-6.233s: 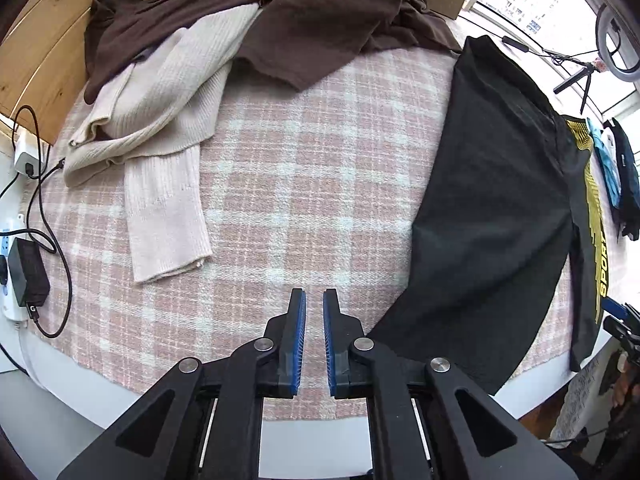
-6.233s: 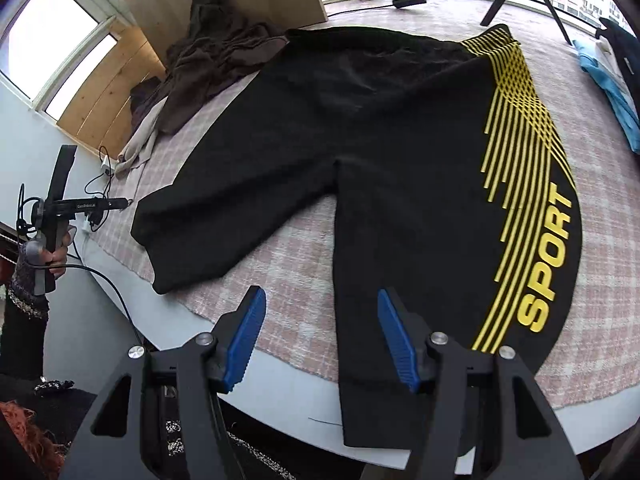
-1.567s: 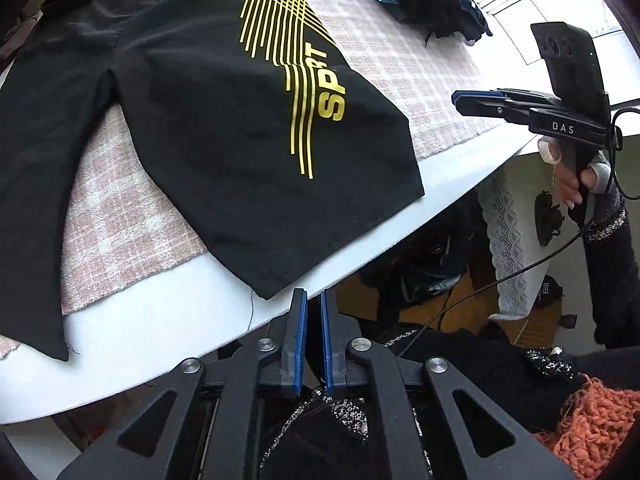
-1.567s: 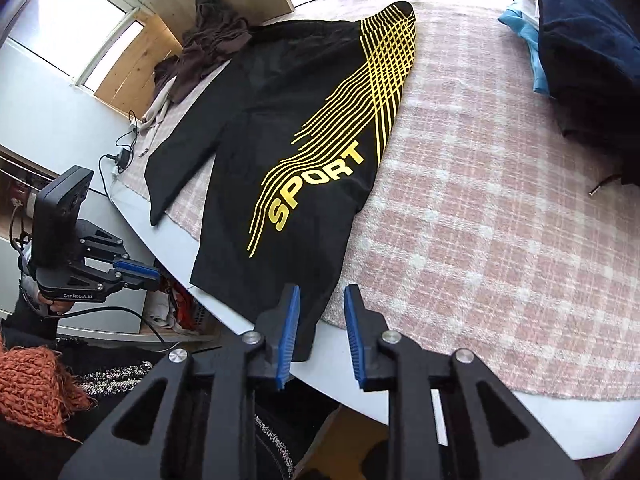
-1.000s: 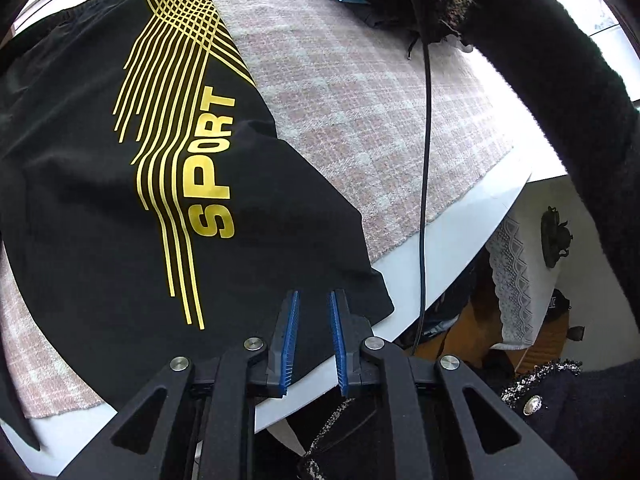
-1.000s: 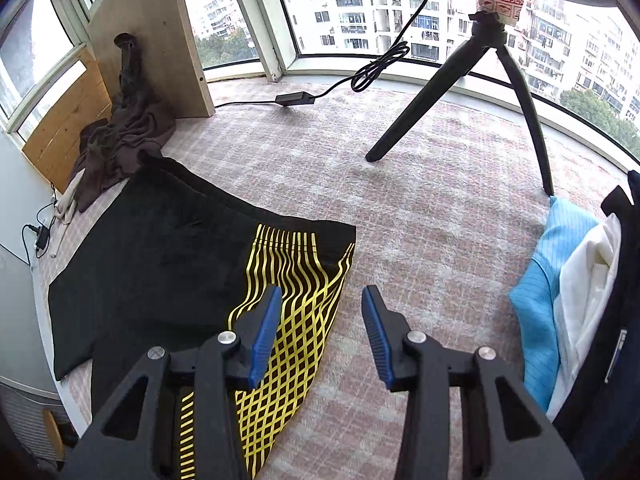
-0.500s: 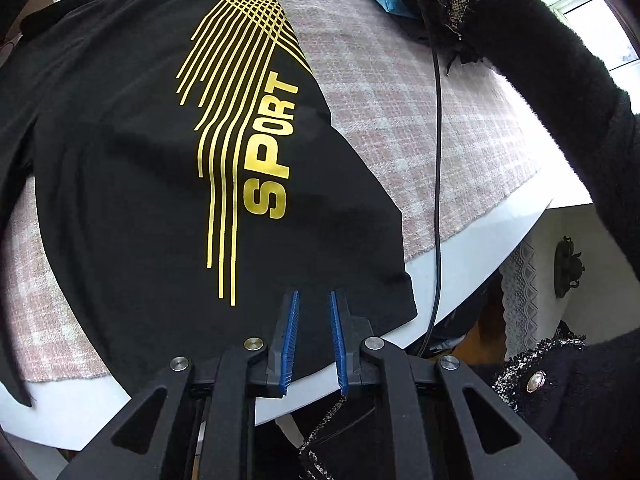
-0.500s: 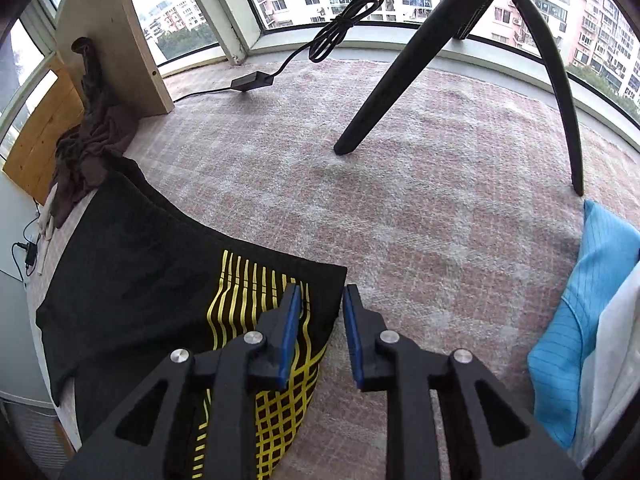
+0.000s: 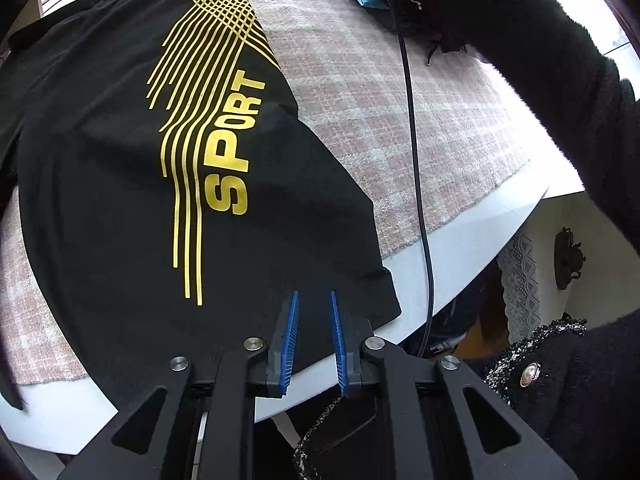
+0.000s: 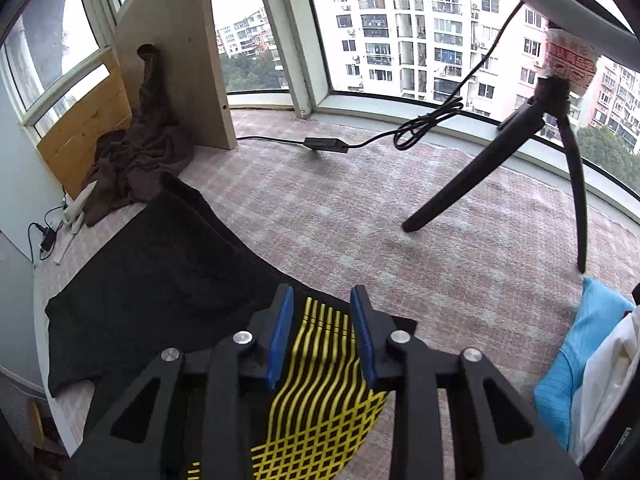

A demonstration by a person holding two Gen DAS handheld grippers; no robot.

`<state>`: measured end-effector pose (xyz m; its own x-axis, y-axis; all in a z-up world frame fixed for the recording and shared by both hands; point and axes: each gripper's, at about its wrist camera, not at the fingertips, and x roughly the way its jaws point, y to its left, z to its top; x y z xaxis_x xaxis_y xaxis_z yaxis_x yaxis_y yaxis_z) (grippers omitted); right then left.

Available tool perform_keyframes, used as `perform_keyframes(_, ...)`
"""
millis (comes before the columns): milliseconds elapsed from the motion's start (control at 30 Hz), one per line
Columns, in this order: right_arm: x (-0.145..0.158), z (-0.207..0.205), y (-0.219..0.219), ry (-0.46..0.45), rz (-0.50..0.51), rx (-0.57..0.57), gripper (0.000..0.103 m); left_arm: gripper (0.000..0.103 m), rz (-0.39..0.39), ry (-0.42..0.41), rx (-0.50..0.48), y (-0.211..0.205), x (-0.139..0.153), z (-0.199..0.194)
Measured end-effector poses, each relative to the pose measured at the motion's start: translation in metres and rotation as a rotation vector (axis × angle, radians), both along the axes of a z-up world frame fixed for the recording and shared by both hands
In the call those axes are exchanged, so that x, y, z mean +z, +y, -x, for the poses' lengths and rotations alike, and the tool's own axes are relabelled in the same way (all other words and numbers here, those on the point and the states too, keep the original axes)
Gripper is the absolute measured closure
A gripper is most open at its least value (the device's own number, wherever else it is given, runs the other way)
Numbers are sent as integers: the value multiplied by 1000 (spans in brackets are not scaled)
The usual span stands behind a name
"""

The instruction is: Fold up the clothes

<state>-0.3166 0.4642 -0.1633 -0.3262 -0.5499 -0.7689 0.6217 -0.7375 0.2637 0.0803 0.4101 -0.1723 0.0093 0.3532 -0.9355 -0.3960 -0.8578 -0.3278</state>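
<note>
Looking along my left gripper (image 9: 313,338), I saw black shorts (image 9: 120,200) spread flat on the plaid cloth (image 9: 400,120), SPORT in yellow, their hem corner hanging over the table (image 9: 480,248) edge. My jaws stood slightly apart over that corner, holding nothing. A cable (image 9: 416,160) crossed the cloth. From my right gripper (image 10: 320,336), jaws apart above the shorts' (image 10: 160,272) yellow-striped waistband corner. A tripod (image 10: 520,160) and blue garment (image 10: 580,352) sat beyond.

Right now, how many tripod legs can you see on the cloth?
2 tripod legs: one slants down left, one drops at right near the blue garment. A third may be hidden out of frame.
</note>
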Motion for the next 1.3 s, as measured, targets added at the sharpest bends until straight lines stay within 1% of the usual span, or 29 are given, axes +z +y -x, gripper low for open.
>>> perform_keyframes(100, 0, -4, -72, -25, 48, 141, 99, 89, 7, 10, 77, -24, 7, 5)
perform_keyframes(167, -9, -5, -129, -32, 28, 218, 99, 89, 11, 25, 141, -44, 13, 9)
perform_keyframes(300, -41, 5, -227, -104, -26, 302, 99, 89, 15, 36, 272, -81, 18, 16)
perform_keyframes(333, -48, 8, -245, -99, -57, 306, 99, 89, 18, 34, 296, -88, 18, 16)
perform_keyframes(367, -53, 15, -255, -88, -85, 285, 99, 89, 17, 31, 309, -95, 17, 18)
perform_keyframes(433, -60, 31, -267, -65, -133, 208, 99, 89, 16, 29, 327, -105, 17, 20)
perform_keyframes(467, -63, 42, -267, -69, -138, 155, 99, 89, 17, 30, 331, -109, 16, 19)
perform_keyframes(567, -64, 71, -240, -177, -61, 19, 99, 89, 9, 22, 337, -117, 15, 17)
perform_keyframes(600, -58, 71, -231, -176, -62, 13, 98, 89, 6, 19, 339, -120, 14, 17)
perform_keyframes(633, -49, 66, -223, -158, -64, 25, 96, 89, 2, 21, 335, -113, 12, 13)
perform_keyframes(700, -29, 54, -204, -127, -60, 55, 96, 89, -7, 26, 320, -103, 11, 6)
perform_keyframes(833, 25, 4, -142, -115, -8, 117, 91, 89, -18, 53, 235, -89, 17, -1)
perform_keyframes(900, 52, -22, -103, -77, -33, 122, 88, 89, -35, 47, 196, -80, 15, -4)
perform_keyframes(933, 62, -32, -80, -60, -61, 113, 84, 89, -45, 38, 180, -77, 13, -8)
perform_keyframes(1000, 78, -51, -36, -35, -118, 85, 78, 89, -63, 14, 141, -67, 8, -16)
perform_keyframes(1067, 92, -68, 8, -15, -173, 53, 76, 89, -79, 0, 99, -55, 3, -24)
perform_keyframes(1133, 94, -79, 48, -10, -213, 9, 73, 87, -107, -23, 51, -37, 0, -30)
perform_keyframes(1200, 89, -86, 80, -17, -242, -39, 72, 76, -127, -25, -4, -16, -1, -31)
perform_keyframes(1233, 86, -89, 94, -21, -256, -63, 71, 75, -122, -10, -30, -7, -2, -30)
perform_keyframes(1300, 78, -93, 117, -45, -248, -110, 71, 74, -110, 13, -70, 9, -2, -28)
